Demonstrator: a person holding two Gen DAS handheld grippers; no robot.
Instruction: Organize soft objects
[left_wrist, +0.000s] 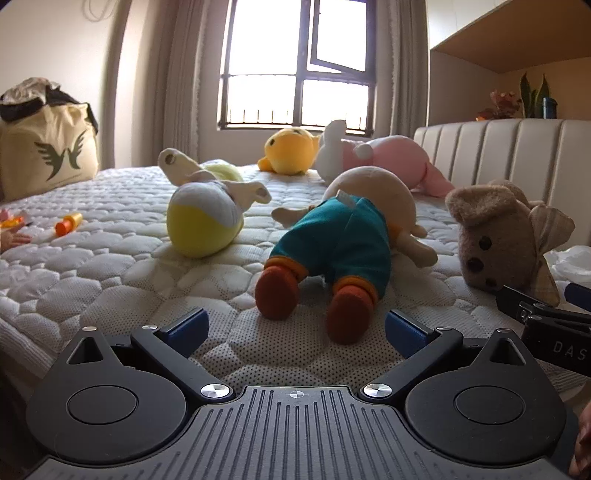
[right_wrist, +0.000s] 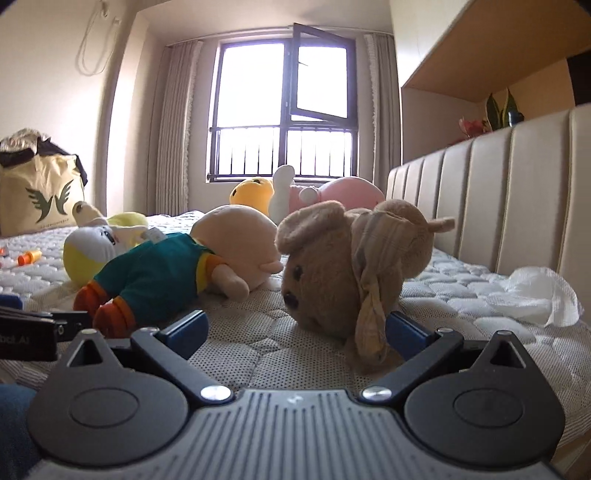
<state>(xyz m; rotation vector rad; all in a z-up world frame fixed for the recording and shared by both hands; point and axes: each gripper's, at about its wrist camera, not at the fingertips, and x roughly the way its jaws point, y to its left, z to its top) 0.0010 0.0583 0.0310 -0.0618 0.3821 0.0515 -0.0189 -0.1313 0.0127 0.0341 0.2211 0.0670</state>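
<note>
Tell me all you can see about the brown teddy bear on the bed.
The brown teddy bear is a fuzzy tan plush with round ears, dark bead eyes and nose, and a faded checked cloth tied around its neck. It lies tipped over on the quilted white mattress, near the padded headboard. Its head points toward the right gripper, whose jaws stand open before it. The cloth's hanging end seems to reach the gripper's right finger. It looks soft and worn.

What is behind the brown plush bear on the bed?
Behind the brown plush bear lie a pink-and-white plush toy and a round orange plush toy; their lower parts are covered by nearer toys.
</note>
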